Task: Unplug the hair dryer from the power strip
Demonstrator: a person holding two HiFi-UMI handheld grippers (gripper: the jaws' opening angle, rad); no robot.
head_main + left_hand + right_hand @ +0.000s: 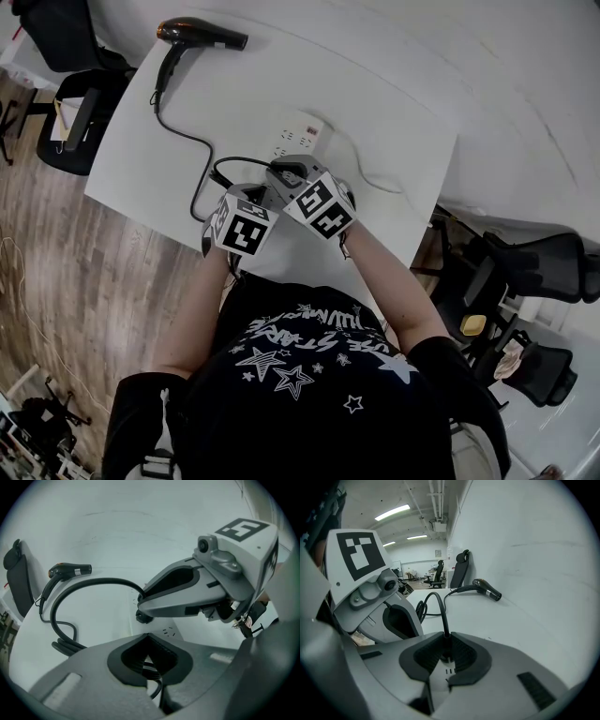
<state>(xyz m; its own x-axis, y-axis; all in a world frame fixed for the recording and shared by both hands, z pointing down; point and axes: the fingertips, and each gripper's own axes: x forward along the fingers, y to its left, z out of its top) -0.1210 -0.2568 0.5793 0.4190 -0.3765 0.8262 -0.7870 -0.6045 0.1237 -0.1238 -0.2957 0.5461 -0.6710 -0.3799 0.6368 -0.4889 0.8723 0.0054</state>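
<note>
White tabletop (131, 159) fills the middle of the head view, with brown wood-plank floor (75, 272) to its left and a black office chair (80, 108) by the far corner. A black hair dryer with a tapered nozzle (200, 36) lies on its side at the table's far edge, well apart from both tools. Its black rubber cord (187, 141) snakes back across the table to a white plastic power strip (298, 134).

The right gripper (445, 641) is closed on the dryer's black plug (141, 617) just over the strip, and the cord rises straight up out of its grey jaws. Socket slots show on the strip directly beneath. Whether the prongs are seated or lifted free cannot be made out.

The left gripper (147, 637) sits just beside it on the near side, its jaws pressed together at the tips. Strands of cord show through the hollow between its black pads, possibly lying underneath rather than pinched.
</note>
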